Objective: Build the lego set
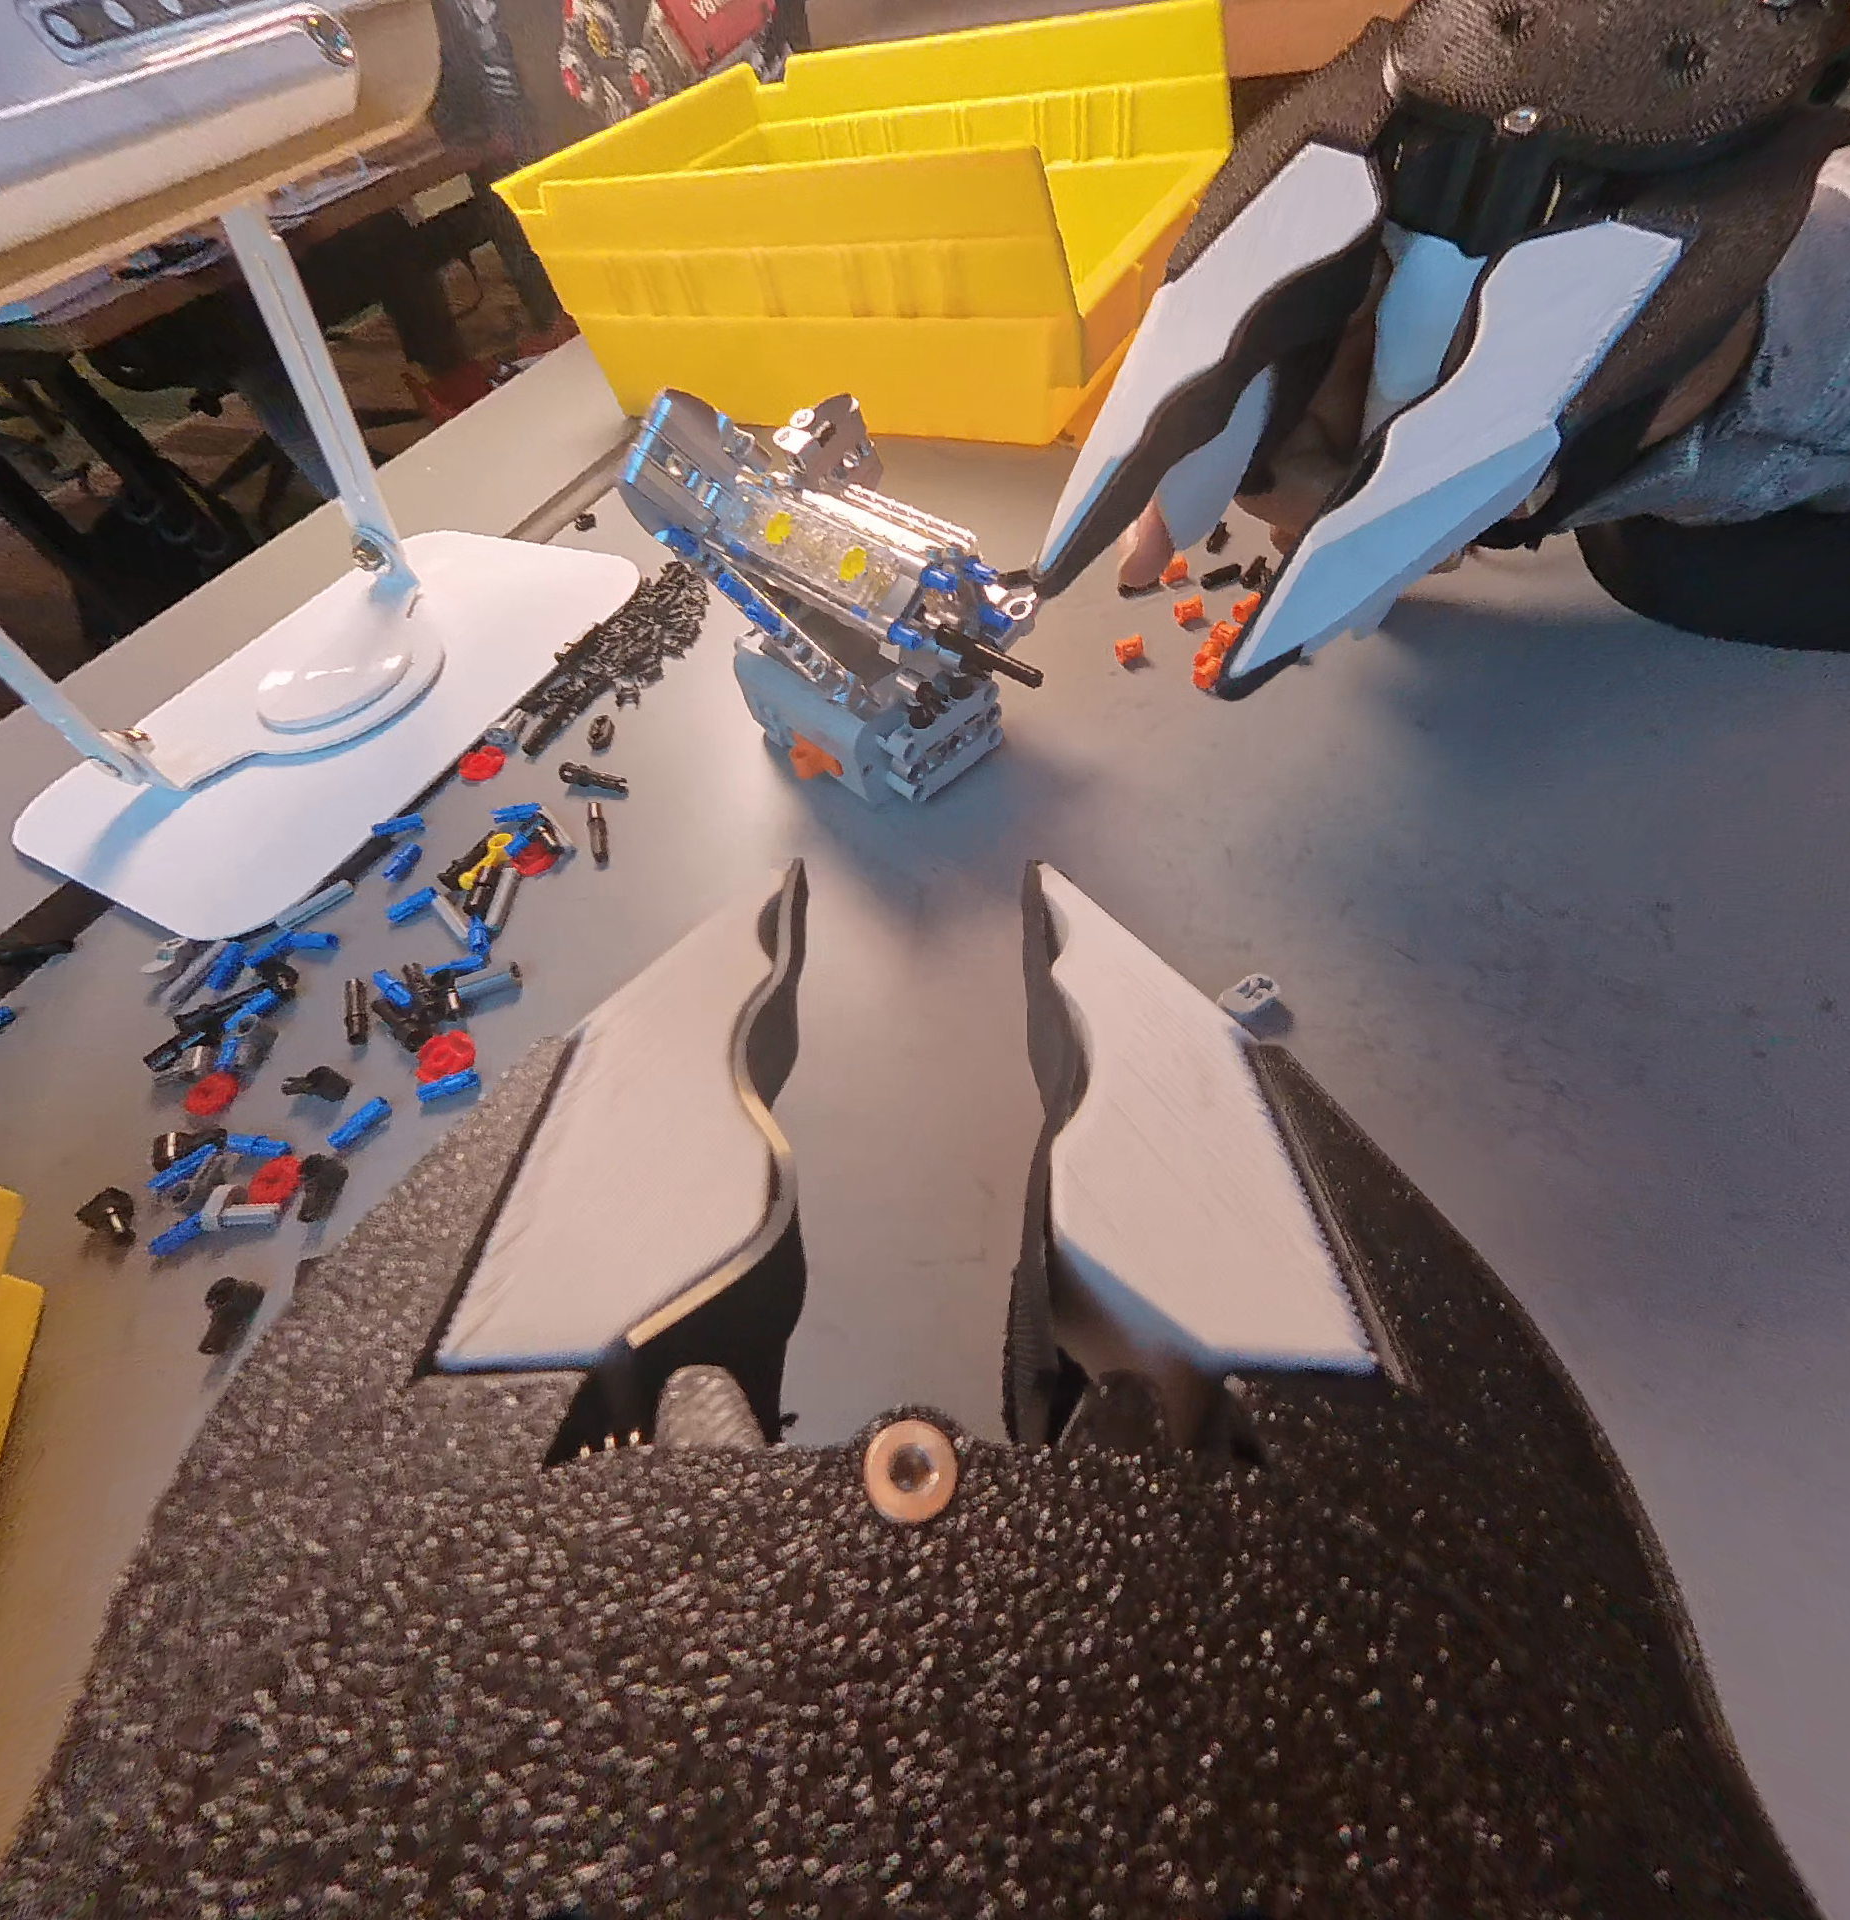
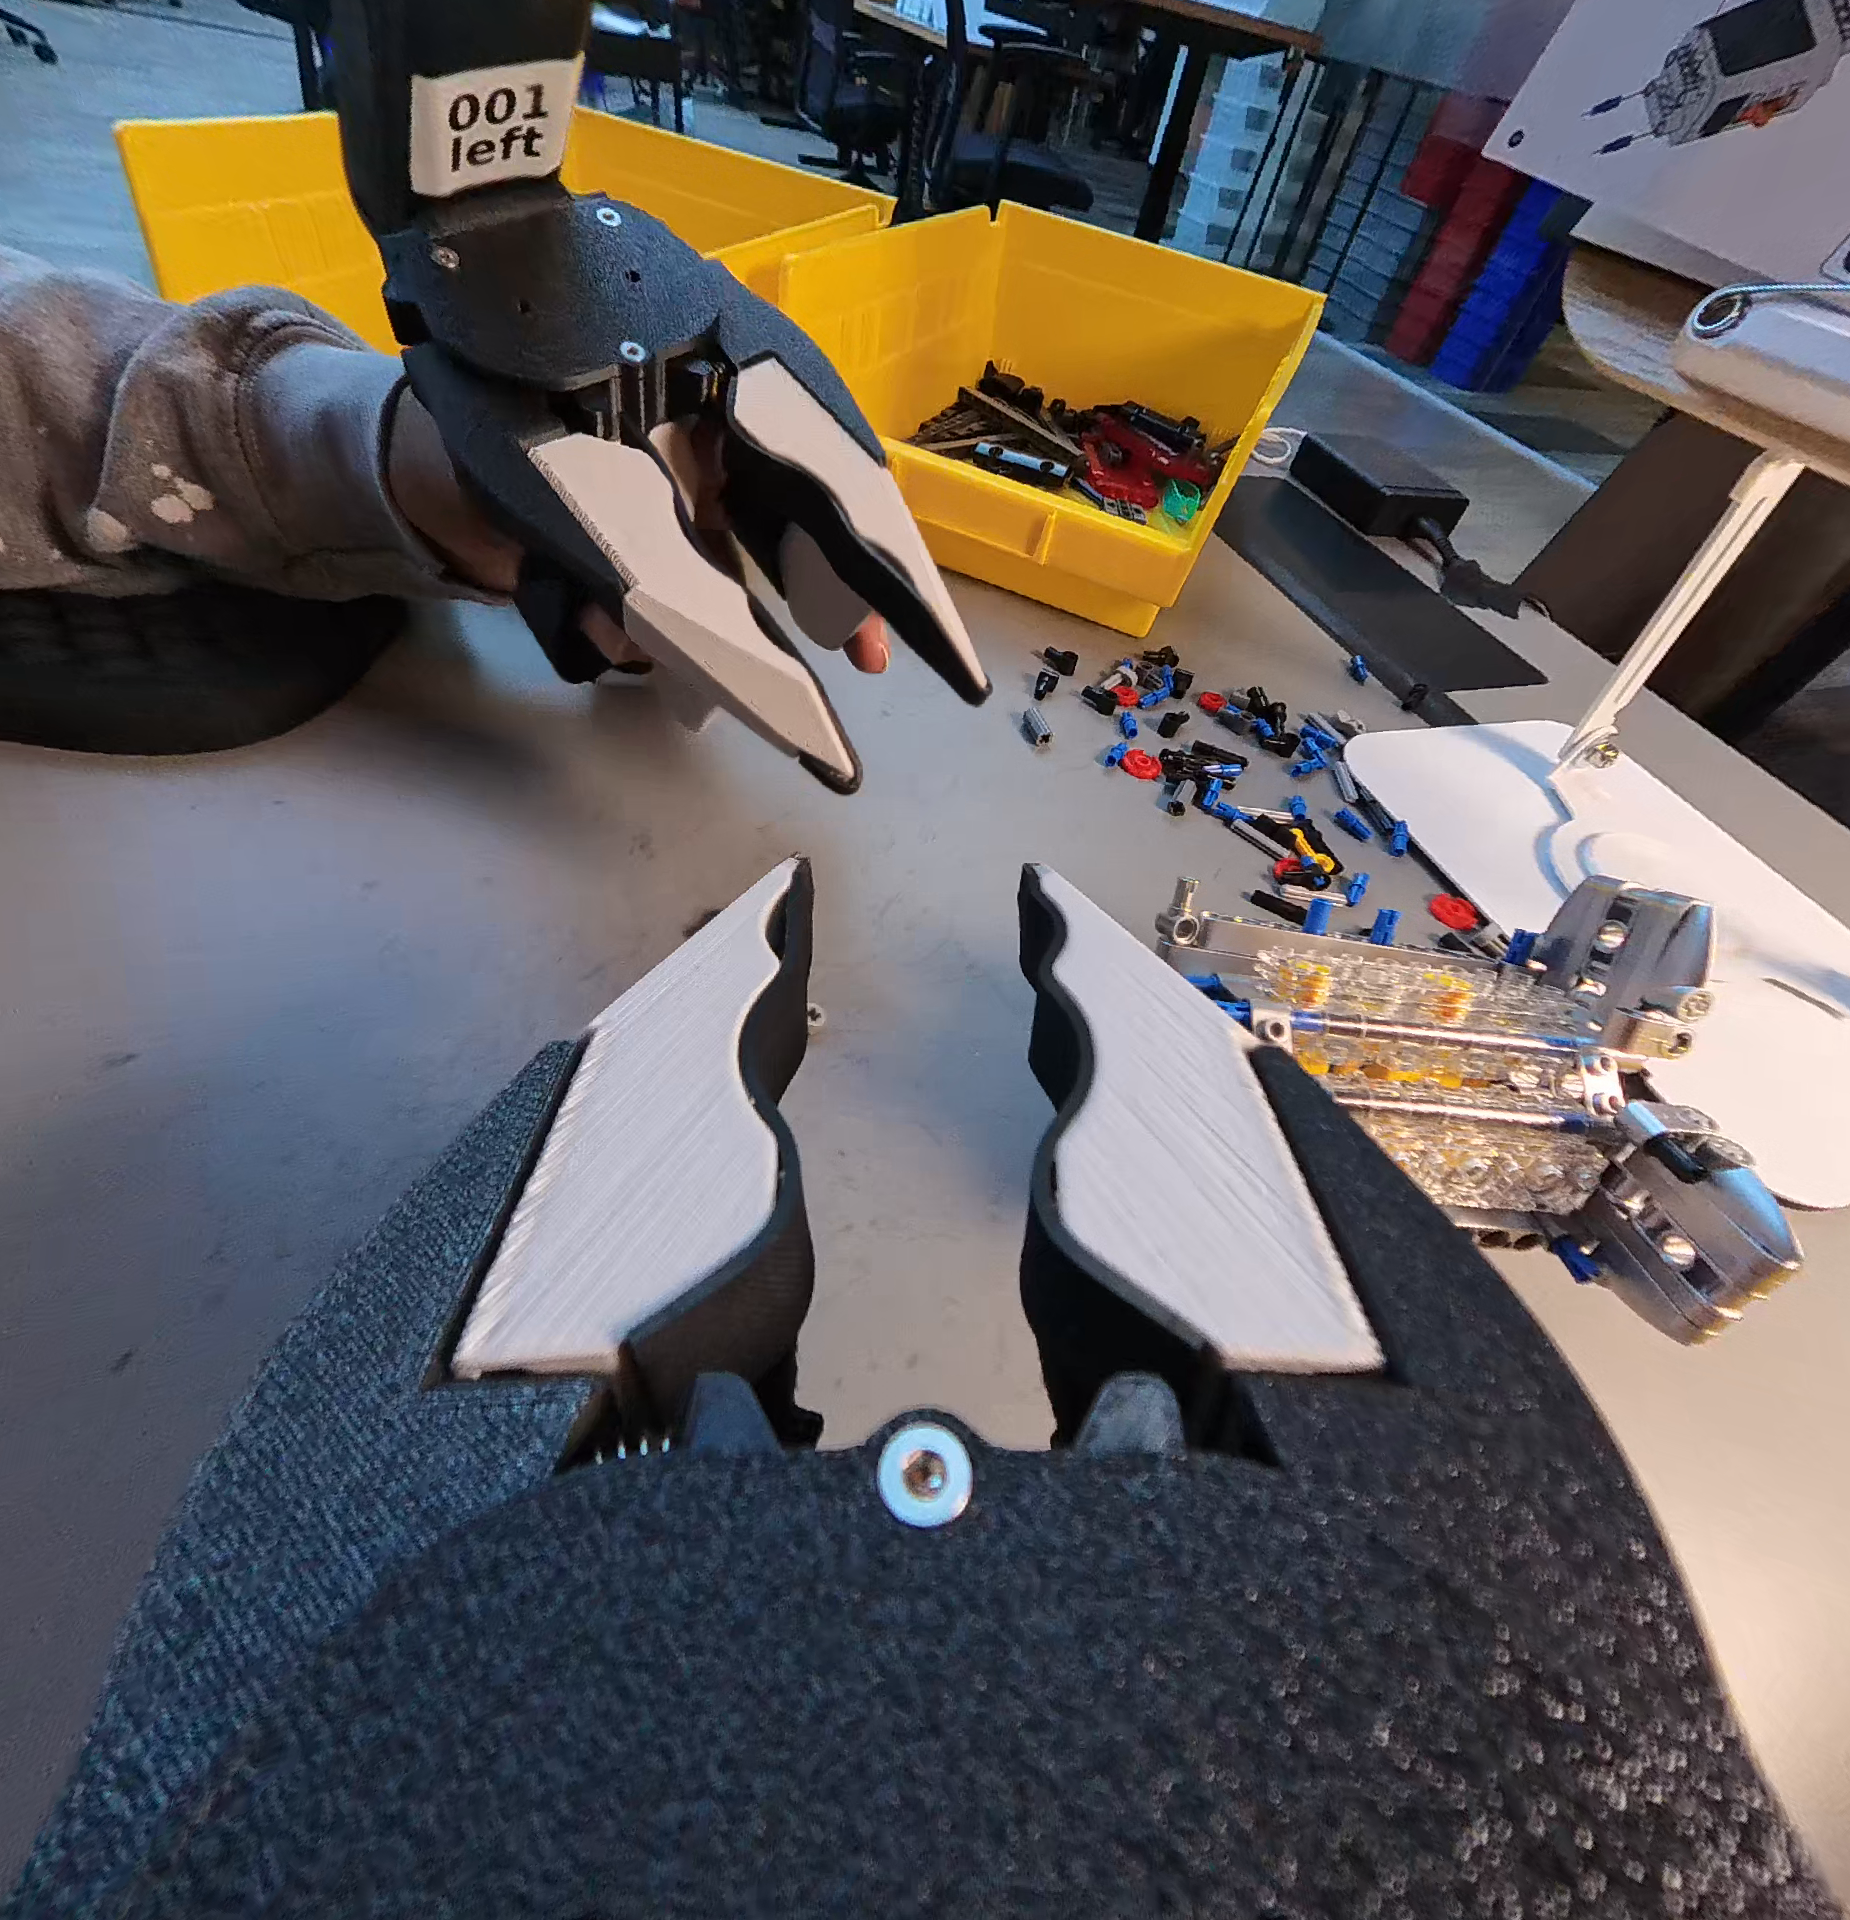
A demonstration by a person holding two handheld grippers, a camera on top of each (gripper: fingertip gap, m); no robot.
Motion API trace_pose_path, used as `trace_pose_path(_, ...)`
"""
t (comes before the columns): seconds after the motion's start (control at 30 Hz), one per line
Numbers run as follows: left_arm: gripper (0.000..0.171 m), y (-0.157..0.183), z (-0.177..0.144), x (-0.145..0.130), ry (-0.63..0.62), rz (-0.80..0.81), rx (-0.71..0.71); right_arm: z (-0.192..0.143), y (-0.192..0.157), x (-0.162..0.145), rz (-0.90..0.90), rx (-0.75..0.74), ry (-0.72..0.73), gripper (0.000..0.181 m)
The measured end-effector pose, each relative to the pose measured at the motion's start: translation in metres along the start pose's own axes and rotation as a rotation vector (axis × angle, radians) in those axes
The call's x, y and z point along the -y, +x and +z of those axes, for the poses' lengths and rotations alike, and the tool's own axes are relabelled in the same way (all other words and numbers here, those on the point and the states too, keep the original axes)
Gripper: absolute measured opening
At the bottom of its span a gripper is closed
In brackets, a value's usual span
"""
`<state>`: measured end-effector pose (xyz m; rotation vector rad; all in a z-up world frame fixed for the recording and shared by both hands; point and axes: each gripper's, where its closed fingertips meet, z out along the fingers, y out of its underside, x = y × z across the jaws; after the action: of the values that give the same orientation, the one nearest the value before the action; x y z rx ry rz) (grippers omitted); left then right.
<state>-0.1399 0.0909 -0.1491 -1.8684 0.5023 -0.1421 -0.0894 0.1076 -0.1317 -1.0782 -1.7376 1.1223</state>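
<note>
The left gripper (image 1: 913, 883) hung open and empty over the grey table (image 1: 1420, 987), with the brick model (image 1: 848, 613) standing just ahead of its tips. The right gripper (image 2: 913, 883) was also spread wide and held nothing; one fingertip (image 1: 1051, 577) touched the model's end, near scattered orange pieces (image 1: 1201, 634). Loose pins (image 1: 308, 1018) lay left, beside a white lamp base (image 1: 308, 727) and a yellow bin (image 1: 900, 260).

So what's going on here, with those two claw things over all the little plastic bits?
A person holds a two-finger gripper in each hand over a grey table. Both are open and hold nothing. The right gripper has one fingertip at the end of a grey brick-built model, beside scattered orange pieces. The left gripper hovers apart from it, near a scatter of blue, black and red pins. Yellow bins stand behind.
</note>
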Motion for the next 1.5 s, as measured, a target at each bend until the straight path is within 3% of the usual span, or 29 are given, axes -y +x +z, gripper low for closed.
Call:
trace_pose_path(0.33, 0.039, -0.020, -0.011, 0.016, 0.109, -0.021, 0.098, -0.001, 0.009, -0.001, 0.026, -0.040, 0.000, 0.043)
trace_pose_path(0.63, 0.038, -0.024, -0.015, 0.026, 0.168, -0.026, 0.133, -0.008, 0.032, 0.009, 0.082, -0.153, 0.069, 0.088)
trace_pose_path(1.13, 0.049, -0.038, -0.030, 0.042, 0.269, -0.108, 0.203, -0.016, 0.041, 0.019, 0.072, -0.226, 0.127, 0.087)
trace_pose_path(1.5, 0.061, -0.027, -0.022, 0.036, 0.212, -0.085, 0.138, -0.017, 0.045, 0.018, 0.077, -0.251, 0.137, 0.087)
